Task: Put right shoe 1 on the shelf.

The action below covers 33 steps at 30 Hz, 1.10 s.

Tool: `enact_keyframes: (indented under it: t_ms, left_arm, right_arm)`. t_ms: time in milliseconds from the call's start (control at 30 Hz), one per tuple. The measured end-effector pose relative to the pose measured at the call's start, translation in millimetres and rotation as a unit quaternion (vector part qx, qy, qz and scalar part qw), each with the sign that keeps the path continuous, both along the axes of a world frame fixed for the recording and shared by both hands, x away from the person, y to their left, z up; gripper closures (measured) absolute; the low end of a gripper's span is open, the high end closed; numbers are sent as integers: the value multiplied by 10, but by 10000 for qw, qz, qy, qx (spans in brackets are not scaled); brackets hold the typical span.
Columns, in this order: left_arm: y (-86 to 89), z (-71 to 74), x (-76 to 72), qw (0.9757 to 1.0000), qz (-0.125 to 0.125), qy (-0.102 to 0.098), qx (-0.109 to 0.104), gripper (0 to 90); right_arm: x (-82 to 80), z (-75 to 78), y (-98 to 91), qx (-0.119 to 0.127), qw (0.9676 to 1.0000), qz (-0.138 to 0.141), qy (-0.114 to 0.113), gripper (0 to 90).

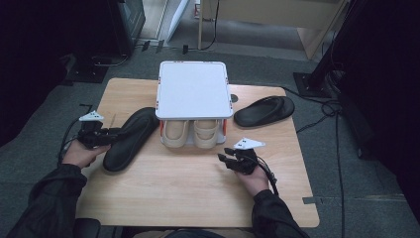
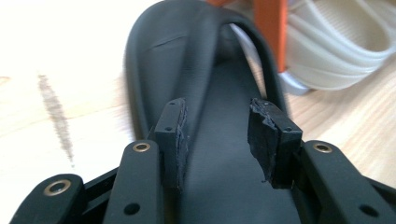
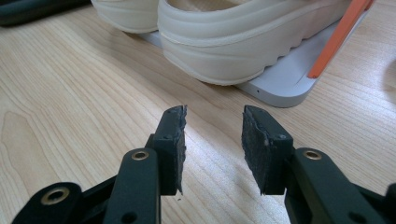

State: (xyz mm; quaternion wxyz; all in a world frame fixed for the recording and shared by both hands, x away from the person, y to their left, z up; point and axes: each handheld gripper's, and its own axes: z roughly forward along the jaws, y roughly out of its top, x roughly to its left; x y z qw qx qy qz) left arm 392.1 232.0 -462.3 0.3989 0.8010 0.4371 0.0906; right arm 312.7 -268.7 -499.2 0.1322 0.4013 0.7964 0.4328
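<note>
While the left gripper (image 1: 110, 134) hangs over the near black slipper (image 1: 130, 137) at the left of the surface (image 1: 198, 188), its jaws stand about half open with the slipper's footbed beneath and between them; the pads do not press on it. From the left gripper view the slipper (image 2: 196, 93) lies flat, toe strap arching ahead, its toe end close to the orange post (image 2: 270, 28) of the rack (image 1: 193, 89).

Centre: white two-tier rack, flat top bare, a cream pair of shoes (image 1: 192, 133) on the lower shelf, heels toward the person.

Right of the rack: second black slipper (image 1: 264, 111), lying flat on the surface, well apart from both grippers.

Right gripper (image 1: 229, 157) rests low near the cream pair, jaws partly open, nothing between them. Right gripper view: bare wood under the pads (image 3: 173, 140), cream heel (image 3: 243, 42) just ahead.

Judgement: step in hand looks like taking up the left slipper, probably for the rack.
- Grip a thin firm part: side edge of the sole or the strap. The broad footbed gives the jaws nothing to close on.
- Close fully before lifting; soft rubber may flex and slip.
- Lift clear of the surface, keep the toe off the orange post.
- Right gripper can wait or go for the far slipper.
</note>
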Motion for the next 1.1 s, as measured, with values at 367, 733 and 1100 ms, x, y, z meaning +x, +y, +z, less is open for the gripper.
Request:
enact_keyframes:
  t_ms: [367,733,1100]
  left_arm:
    - [-33,-219,180,9999,13,112,93,558]
    - [-95,-214,121,9993,-101,98,340,685]
    - [-135,-213,-189,9996,-68,151,246,685]
  right_arm:
    - [3,-7,5,-10,10000,0,31,599]
    - [8,-7,7,0,10000,9,12,599]
    - [-1,-2,11,41,10000,15,33,599]
